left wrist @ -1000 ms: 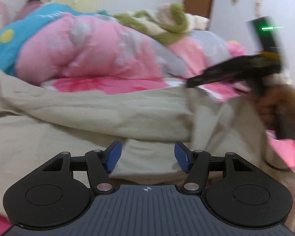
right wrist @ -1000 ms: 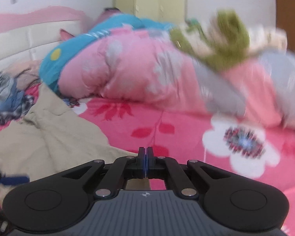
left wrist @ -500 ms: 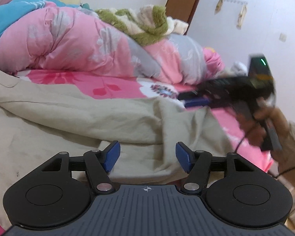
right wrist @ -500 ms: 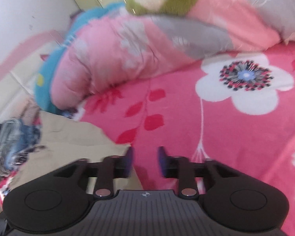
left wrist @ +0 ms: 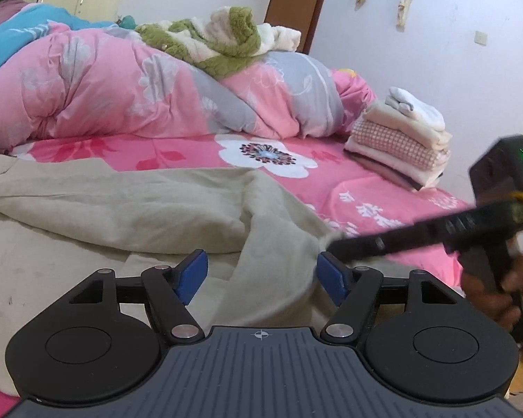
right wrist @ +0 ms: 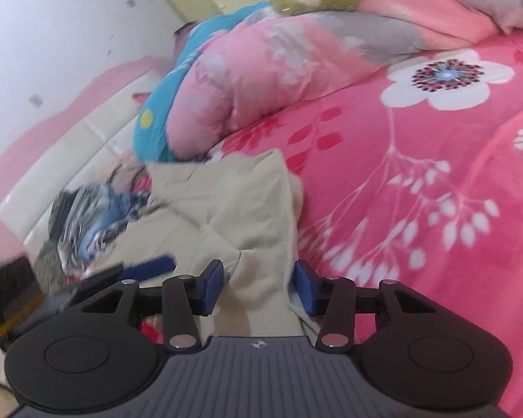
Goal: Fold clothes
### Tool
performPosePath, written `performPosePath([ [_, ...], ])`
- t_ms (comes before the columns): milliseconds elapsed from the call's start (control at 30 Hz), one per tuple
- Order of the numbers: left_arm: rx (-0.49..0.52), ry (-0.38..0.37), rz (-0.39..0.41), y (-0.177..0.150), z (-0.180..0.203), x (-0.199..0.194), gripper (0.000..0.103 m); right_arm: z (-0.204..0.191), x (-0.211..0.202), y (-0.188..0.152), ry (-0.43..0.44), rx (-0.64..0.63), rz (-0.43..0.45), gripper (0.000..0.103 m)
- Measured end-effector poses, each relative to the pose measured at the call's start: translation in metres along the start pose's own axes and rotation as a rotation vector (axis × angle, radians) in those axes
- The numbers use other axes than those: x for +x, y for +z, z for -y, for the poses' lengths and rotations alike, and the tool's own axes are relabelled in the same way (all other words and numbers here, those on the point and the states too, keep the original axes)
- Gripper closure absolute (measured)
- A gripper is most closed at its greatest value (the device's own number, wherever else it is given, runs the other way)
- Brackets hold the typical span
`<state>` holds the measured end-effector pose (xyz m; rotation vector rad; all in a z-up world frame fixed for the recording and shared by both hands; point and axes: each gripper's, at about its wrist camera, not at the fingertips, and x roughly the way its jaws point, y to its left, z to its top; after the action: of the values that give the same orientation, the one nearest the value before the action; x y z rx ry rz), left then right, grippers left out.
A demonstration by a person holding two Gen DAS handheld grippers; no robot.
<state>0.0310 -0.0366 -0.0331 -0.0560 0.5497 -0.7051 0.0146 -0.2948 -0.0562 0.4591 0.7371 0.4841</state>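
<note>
On the pink bed (left wrist: 348, 188), the beige garment (right wrist: 247, 209) runs up-frame between the spread right gripper (right wrist: 258, 287); left gripper (left wrist: 259, 275) likewise spread.

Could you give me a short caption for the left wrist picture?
Open left gripper over a rumpled beige garment on a pink floral bed; folded stack beyond.

Left gripper (left wrist: 261, 273): black linkage arms, blue finger pads (left wrist: 191, 275), silver pivot screws, ribbed grey-blue body with small crosshair mark, two round black discs. Right gripper (right wrist: 258, 287): same build. From the left wrist view, its black handle carries a box with green LED, possibly yellow trim; motion-blurred.
</note>
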Motion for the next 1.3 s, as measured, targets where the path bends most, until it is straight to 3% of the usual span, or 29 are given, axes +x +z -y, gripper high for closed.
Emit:
performPosePath([
  [100, 0.001, 0.033, -0.034, -0.004, 0.001, 0.009, 0.036, -0.008, -0.001, -0.011, 0.015, -0.027, -0.014, 0.055],
  [233, -0.029, 0.020, -0.061, -0.011, -0.001, 0.015, 0.051, 0.005, -0.006, -0.005, 0.030, 0.078, 0.016, 0.058],
  [333, -0.023, 0.008, -0.072, -0.015, 0.000, 0.016, 0.062, 0.019, 0.003, 0.006, 0.037, 0.176, 0.014, 0.067],
  [433, -0.008, 0.004, -0.086, -0.018, 0.001, 0.018, 0.069, 0.023, 0.022, 0.016, 0.005, 0.189, -0.028, 0.088],
  [467, -0.005, 0.004, -0.087, -0.018, 0.000, 0.017, 0.070, 0.021, 0.027, 0.018, -0.006, 0.181, -0.041, 0.099],
  [500, -0.002, 0.003, -0.087, -0.019, 0.000, 0.017, 0.070, 0.019, 0.030, 0.019, -0.022, 0.165, -0.041, 0.102],
  [633, -0.035, -0.021, -0.071, -0.017, -0.009, 0.014, 0.071, 0.002, 0.019, 0.040, -0.096, 0.080, 0.052, 0.103],
  [933, -0.098, -0.080, -0.064, -0.017, -0.025, 0.016, 0.072, -0.030, 0.018, 0.124, -0.253, -0.142, 0.205, 0.103],
  [1300, -0.119, -0.151, -0.077, -0.024, -0.042, 0.022, 0.074, -0.051, 0.077, 0.232, -0.448, -0.401, 0.287, 0.103],
])
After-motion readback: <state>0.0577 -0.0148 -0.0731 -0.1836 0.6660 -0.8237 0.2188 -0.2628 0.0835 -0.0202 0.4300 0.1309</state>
